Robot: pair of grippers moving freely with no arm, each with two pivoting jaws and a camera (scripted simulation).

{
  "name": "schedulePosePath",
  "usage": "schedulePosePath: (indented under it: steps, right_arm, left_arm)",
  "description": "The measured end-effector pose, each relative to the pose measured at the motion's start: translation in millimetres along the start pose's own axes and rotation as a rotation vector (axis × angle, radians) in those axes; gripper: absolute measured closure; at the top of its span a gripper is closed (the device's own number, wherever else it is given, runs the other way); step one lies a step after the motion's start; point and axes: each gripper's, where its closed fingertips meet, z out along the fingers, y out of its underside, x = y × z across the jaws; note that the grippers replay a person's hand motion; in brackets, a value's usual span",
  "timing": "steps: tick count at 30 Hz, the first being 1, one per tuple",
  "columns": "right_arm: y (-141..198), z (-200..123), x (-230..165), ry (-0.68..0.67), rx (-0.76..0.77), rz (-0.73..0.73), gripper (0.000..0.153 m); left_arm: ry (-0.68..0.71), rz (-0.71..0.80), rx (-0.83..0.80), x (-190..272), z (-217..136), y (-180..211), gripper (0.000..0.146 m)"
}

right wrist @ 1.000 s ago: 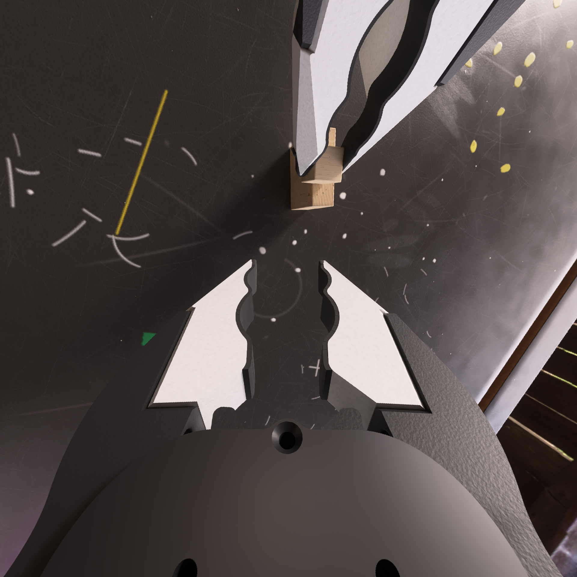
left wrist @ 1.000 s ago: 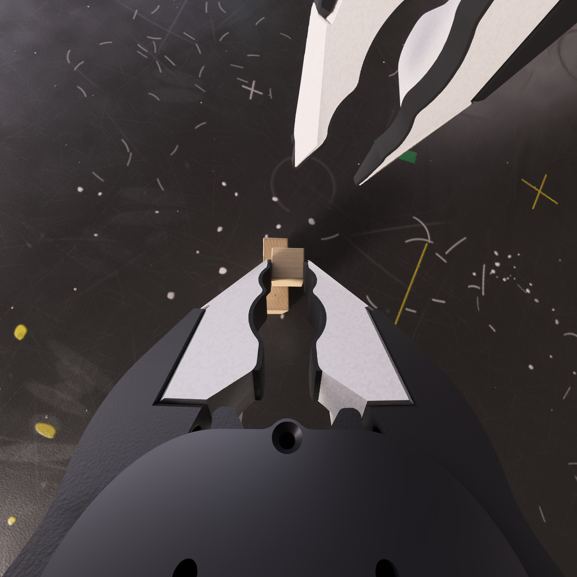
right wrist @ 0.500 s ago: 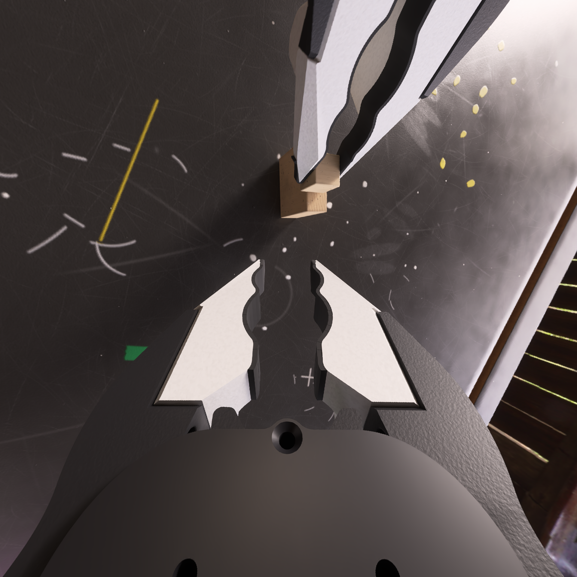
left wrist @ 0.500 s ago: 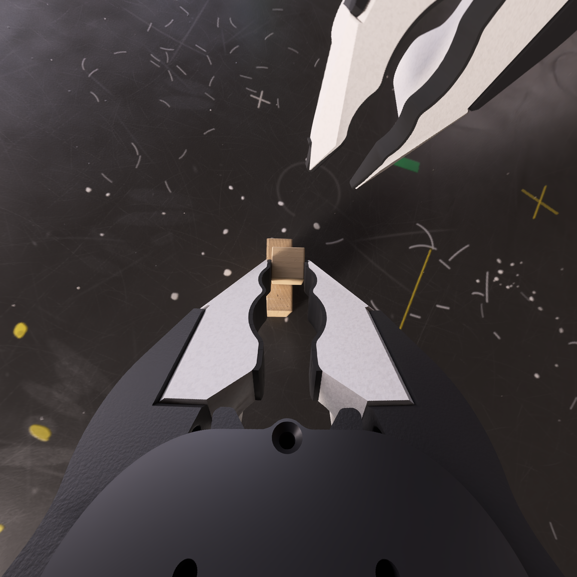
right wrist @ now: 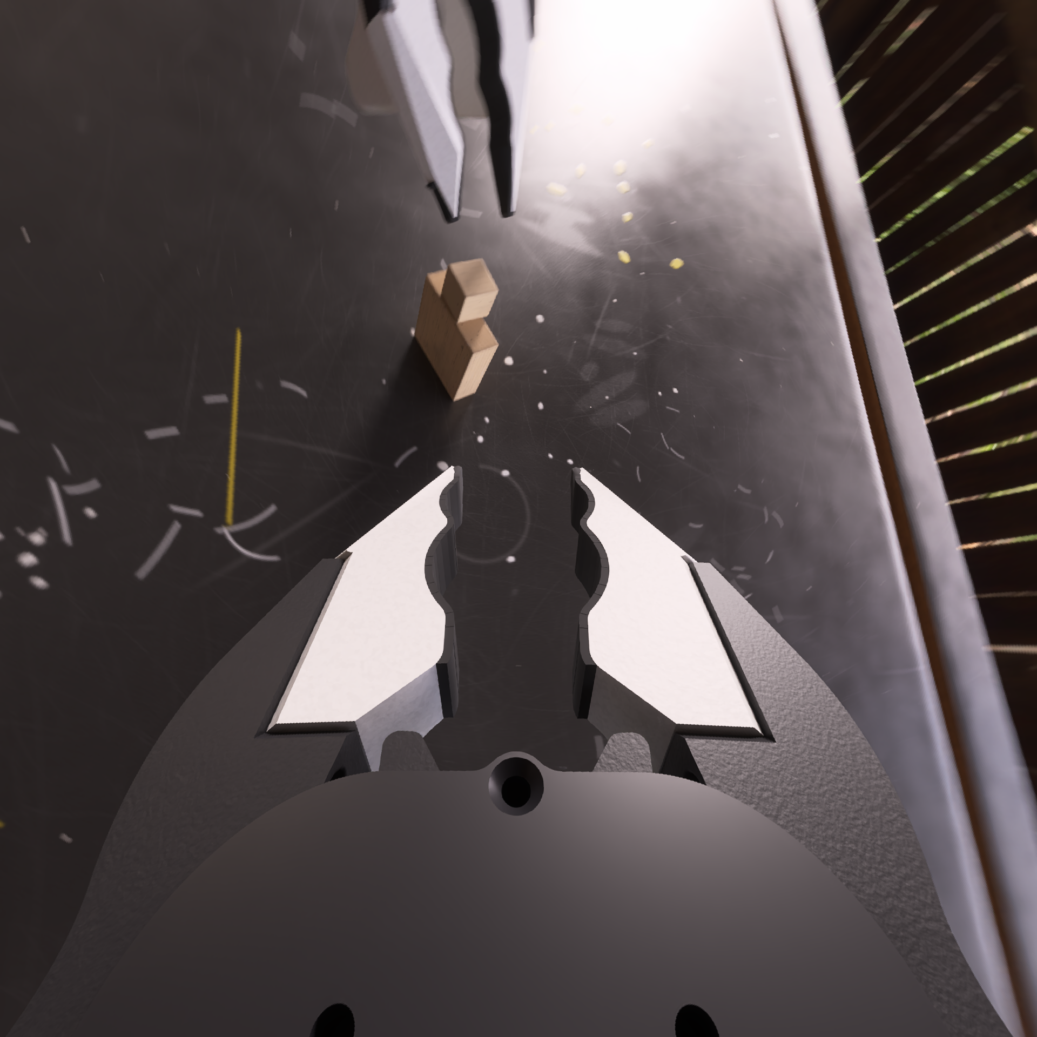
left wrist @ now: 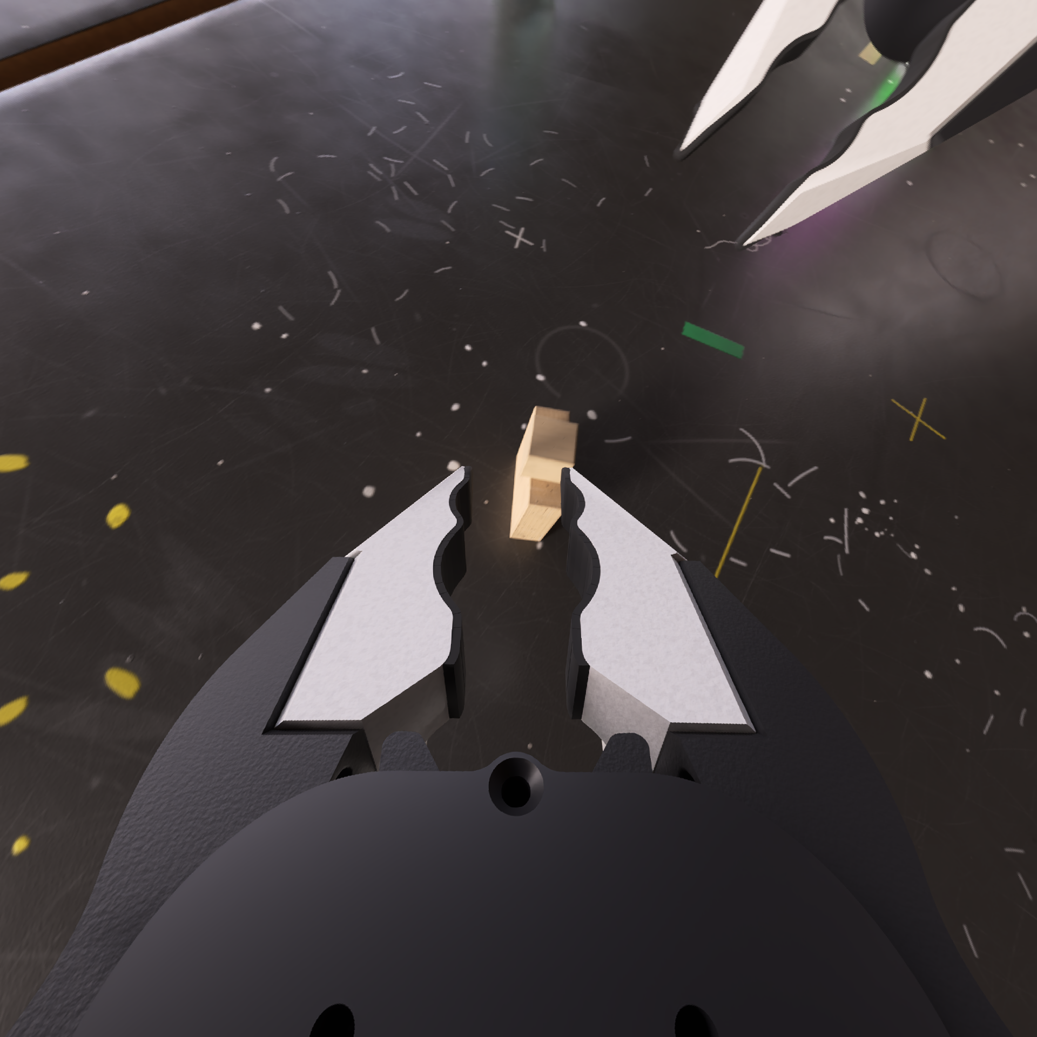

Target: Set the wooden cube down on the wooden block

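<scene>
On the block's [right wrist: 443, 336] top, resting and gripped by nothing: cube [right wrist: 474, 292], pale wood, seated toward one side of the longer piece. Block lies flat on the dark scuffed table [right wrist: 196, 224]. Left gripper [left wrist: 515, 471] — fingers spread, empty, tips just short of the stack and apart from it. Right gripper [right wrist: 515, 471] — fingers likewise spread, empty, well back from the stack. Table surface: chalk-like flecks, a yellow line [right wrist: 233, 426], a green patch [left wrist: 712, 339], yellow spots [left wrist: 120, 682] at the far side
</scene>
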Motion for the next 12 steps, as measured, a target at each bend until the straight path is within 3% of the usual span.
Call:
schedulePosePath:
  steps: [7, 12]
  right_arm:
    - [19.1, -22.6, -5.7, 0.112, 0.244, 0.429, 0.113]
    - [54.2, -13.8, 4.5, 0.338, 0.101, 0.557, 0.112]
  left_arm:
    - [-0.142, -0.032, 0.021, -24.8, -10.6, 26.3, 0.101]
    - [-0.369, 0.006, 0.042, -52.3, -13.8, 41.6, 0.091]
